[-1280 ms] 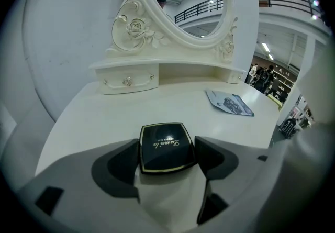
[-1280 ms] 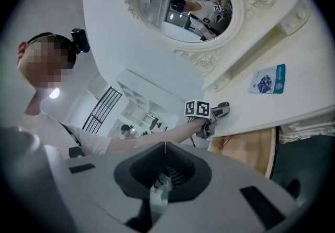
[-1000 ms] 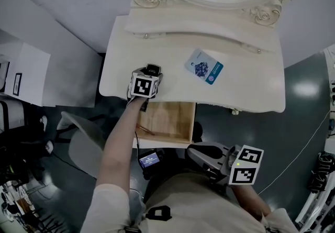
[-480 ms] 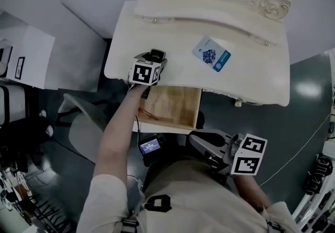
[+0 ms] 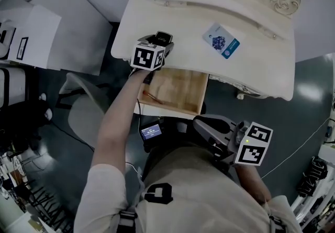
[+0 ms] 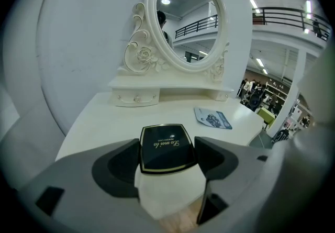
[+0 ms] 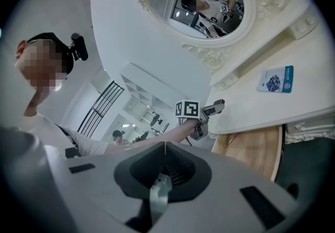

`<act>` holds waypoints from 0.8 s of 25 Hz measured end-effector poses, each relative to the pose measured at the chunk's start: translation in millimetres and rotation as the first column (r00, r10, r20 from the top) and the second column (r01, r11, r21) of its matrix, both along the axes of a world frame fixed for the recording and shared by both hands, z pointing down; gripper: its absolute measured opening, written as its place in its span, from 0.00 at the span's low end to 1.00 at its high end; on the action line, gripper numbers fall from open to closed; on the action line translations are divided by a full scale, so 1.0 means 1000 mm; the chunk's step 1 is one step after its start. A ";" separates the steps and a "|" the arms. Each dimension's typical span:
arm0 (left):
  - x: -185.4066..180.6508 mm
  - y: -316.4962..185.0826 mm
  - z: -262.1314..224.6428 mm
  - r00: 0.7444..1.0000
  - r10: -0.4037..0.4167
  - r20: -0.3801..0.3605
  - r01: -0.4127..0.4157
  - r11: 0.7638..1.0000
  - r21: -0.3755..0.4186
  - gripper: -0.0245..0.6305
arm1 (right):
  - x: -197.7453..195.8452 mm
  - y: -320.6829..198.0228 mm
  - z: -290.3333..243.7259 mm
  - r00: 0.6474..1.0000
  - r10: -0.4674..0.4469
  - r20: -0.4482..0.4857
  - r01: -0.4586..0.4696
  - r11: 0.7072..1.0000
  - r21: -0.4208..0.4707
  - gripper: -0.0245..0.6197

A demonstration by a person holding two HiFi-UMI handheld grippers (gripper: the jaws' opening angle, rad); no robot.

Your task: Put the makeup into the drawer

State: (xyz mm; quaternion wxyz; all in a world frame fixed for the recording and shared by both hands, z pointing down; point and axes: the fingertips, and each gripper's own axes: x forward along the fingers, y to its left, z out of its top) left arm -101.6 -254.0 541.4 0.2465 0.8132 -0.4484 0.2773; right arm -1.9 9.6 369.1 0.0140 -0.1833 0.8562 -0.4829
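Note:
A black makeup compact with a gold rim sits between the jaws of my left gripper, which is shut on it. In the head view the left gripper holds the compact over the front left edge of the white dressing table. Just below it the wooden drawer stands pulled out, with a thin stick-like item inside. My right gripper hangs low by my body, away from the table. In the right gripper view its jaws are shut with nothing between them.
A blue and white card lies on the table top to the right of the left gripper. An oval mirror in an ornate white frame stands at the back over a small shelf. A chair stands at the left, on the floor.
The head view has shifted, so the table sits higher in the picture. The left gripper keeps the compact at the same spot by the table's front edge. The right gripper has barely moved.

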 end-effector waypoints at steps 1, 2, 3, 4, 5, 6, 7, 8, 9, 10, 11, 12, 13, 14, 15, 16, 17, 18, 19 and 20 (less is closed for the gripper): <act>-0.001 0.002 -0.004 1.000 -0.003 -0.014 0.003 1.000 0.007 0.60 | -0.002 0.001 0.000 1.000 -0.005 -0.001 0.005 1.000 0.002 0.08; -0.003 0.004 -0.009 1.000 -0.008 -0.030 0.009 1.000 0.013 0.60 | -0.005 0.002 -0.001 1.000 -0.009 -0.002 0.009 1.000 0.004 0.08; -0.004 0.006 -0.012 0.999 -0.015 -0.050 0.016 1.000 0.018 0.60 | -0.007 0.003 -0.001 1.000 -0.013 -0.003 0.013 1.000 0.006 0.08; -0.006 0.010 -0.016 0.997 -0.021 -0.070 0.023 0.999 0.022 0.60 | -0.009 0.004 -0.001 1.000 -0.017 -0.003 0.017 1.000 0.008 0.08; -0.008 0.014 -0.019 0.996 -0.026 -0.086 0.028 0.999 0.027 0.60 | -0.012 0.005 -0.002 1.000 -0.021 -0.005 0.021 1.000 0.012 0.08; -0.010 0.018 -0.023 0.995 -0.028 -0.097 0.031 0.999 0.033 0.60 | -0.014 0.006 -0.003 1.000 -0.025 -0.006 0.025 1.000 0.016 0.08; -0.012 0.021 -0.026 0.994 -0.027 -0.102 0.031 0.999 0.039 0.60 | -0.017 0.007 -0.004 1.000 -0.028 -0.008 0.028 0.999 0.020 0.08; -0.014 0.025 -0.030 0.994 -0.024 -0.103 0.029 0.999 0.046 0.60 | -0.018 0.008 -0.005 0.999 -0.030 -0.011 0.030 0.999 0.022 0.08; -0.016 0.028 -0.034 0.994 -0.022 -0.105 0.027 0.998 0.052 0.60 | -0.020 0.009 -0.006 0.999 -0.032 -0.013 0.032 0.999 0.023 0.08; -0.018 0.031 -0.037 0.994 -0.020 -0.110 0.027 0.998 0.057 0.60 | -0.022 0.010 -0.007 0.999 -0.033 -0.016 0.034 0.999 0.023 0.08; -0.021 0.034 -0.040 0.993 -0.021 -0.117 0.029 0.998 0.062 0.60 | -0.024 0.011 -0.007 0.999 -0.035 -0.017 0.035 0.999 0.025 0.08; -0.023 0.036 -0.044 0.992 -0.023 -0.127 0.032 0.997 0.067 0.60 | -0.027 0.012 -0.008 0.999 -0.037 -0.019 0.038 0.999 0.028 0.08; -0.025 0.038 -0.047 0.990 -0.024 -0.138 0.034 0.997 0.071 0.60 | -0.030 0.014 -0.010 0.999 -0.040 -0.020 0.041 0.999 0.033 0.08; -0.027 0.041 -0.050 0.989 -0.024 -0.148 0.036 0.997 0.075 0.60 | -0.033 0.015 -0.011 0.999 -0.043 -0.021 0.044 0.998 0.038 0.08; -0.029 0.044 -0.053 0.987 -0.022 -0.157 0.035 0.996 0.077 0.60 | -0.036 0.016 -0.012 0.999 -0.045 -0.024 0.046 0.998 0.043 0.08; -0.031 0.047 -0.056 0.986 -0.018 -0.164 0.031 0.996 0.079 0.60 | -0.039 0.017 -0.014 0.999 -0.044 -0.026 0.046 0.998 0.048 0.08; -0.033 0.051 -0.058 0.985 -0.013 -0.170 0.027 0.996 0.082 0.60 | -0.042 0.019 -0.016 0.999 -0.042 -0.029 0.044 0.998 0.052 0.08; -0.035 0.054 -0.061 0.984 -0.007 -0.176 0.022 0.996 0.085 0.60 | -0.045 0.020 -0.017 0.999 -0.039 -0.032 0.041 0.998 0.055 0.08; -0.036 0.058 -0.064 0.983 -0.002 -0.184 0.018 0.996 0.089 0.60 | -0.048 0.022 -0.018 0.999 -0.036 -0.035 0.038 0.998 0.059 0.08; -0.038 0.062 -0.067 0.981 0.003 -0.195 0.015 0.995 0.094 0.60 | -0.050 0.024 -0.020 0.999 -0.034 -0.038 0.036 0.997 0.062 0.08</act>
